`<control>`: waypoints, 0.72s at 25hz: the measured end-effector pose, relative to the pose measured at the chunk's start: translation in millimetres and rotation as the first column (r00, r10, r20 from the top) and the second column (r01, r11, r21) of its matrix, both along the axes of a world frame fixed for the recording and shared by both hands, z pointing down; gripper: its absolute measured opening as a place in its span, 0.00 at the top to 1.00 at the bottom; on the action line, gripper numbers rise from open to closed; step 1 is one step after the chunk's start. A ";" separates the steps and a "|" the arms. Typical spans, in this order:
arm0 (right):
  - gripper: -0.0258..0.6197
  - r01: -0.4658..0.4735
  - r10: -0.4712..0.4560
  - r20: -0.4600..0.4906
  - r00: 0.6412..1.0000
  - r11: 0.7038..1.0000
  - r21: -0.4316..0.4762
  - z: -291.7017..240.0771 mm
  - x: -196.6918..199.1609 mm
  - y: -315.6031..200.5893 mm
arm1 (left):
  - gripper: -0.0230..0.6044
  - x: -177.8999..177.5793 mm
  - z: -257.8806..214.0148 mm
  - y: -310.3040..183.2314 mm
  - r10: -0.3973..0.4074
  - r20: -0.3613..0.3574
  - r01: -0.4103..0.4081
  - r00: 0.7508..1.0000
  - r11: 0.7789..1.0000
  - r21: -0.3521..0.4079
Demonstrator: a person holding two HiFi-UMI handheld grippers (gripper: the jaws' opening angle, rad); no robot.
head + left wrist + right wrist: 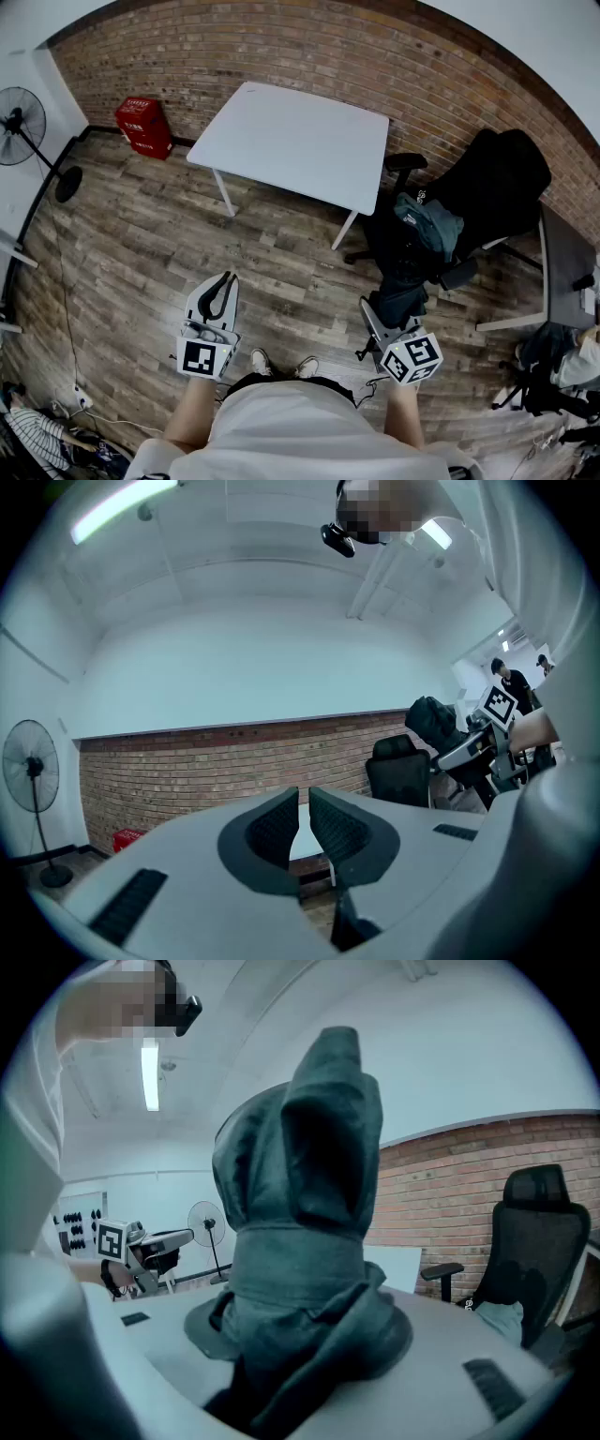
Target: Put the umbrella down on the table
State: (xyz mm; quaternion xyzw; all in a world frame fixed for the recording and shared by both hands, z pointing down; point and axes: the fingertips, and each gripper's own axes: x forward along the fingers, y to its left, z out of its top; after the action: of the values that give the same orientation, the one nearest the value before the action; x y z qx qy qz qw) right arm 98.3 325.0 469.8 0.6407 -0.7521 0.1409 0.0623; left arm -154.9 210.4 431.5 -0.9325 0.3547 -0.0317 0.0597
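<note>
The folded umbrella point(300, 1213), a bundle of dark grey-teal fabric, stands up between the jaws of my right gripper point(295, 1326), which is shut on it. In the head view the right gripper point(380, 321) is at the lower right, and the umbrella point(398, 281) shows as a dark mass rising from it in front of the chair. The white table point(291, 141) stands well ahead across the wooden floor, with nothing on it. My left gripper point(223, 279) is held level at the lower left. Its jaws are together on nothing point(304, 827).
A black office chair point(487, 187) draped with dark and teal clothing stands right of the table. A red box point(143, 125) sits by the brick wall, with a standing fan point(21, 117) at the left. A dark desk point(562, 272) lies at the far right.
</note>
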 end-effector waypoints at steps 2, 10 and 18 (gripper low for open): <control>0.63 0.004 -0.004 -0.005 1.000 1.000 0.006 -3.2 -5.9 -0.7 | 0.88 -5.9 -3.2 1.6 -0.003 -0.002 0.003 1.000 1.000 0.003; 0.63 0.032 -0.032 0.002 0.999 0.999 0.027 -10.6 -23.0 -7.1 | 0.88 -19.0 -5.4 5.4 -0.009 -0.002 0.009 1.000 1.000 0.006; 0.62 0.070 -0.075 0.125 0.989 0.997 0.041 -7.1 -10.8 -4.3 | 0.88 -13.1 -8.1 18.5 -0.056 -0.005 0.056 0.998 0.998 -0.008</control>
State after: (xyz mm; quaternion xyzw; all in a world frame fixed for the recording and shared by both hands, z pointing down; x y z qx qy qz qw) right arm 87.5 320.7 462.8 0.6037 -0.7799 0.1650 0.0078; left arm -168.1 228.9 423.4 -0.9225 0.3807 -0.0321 0.0544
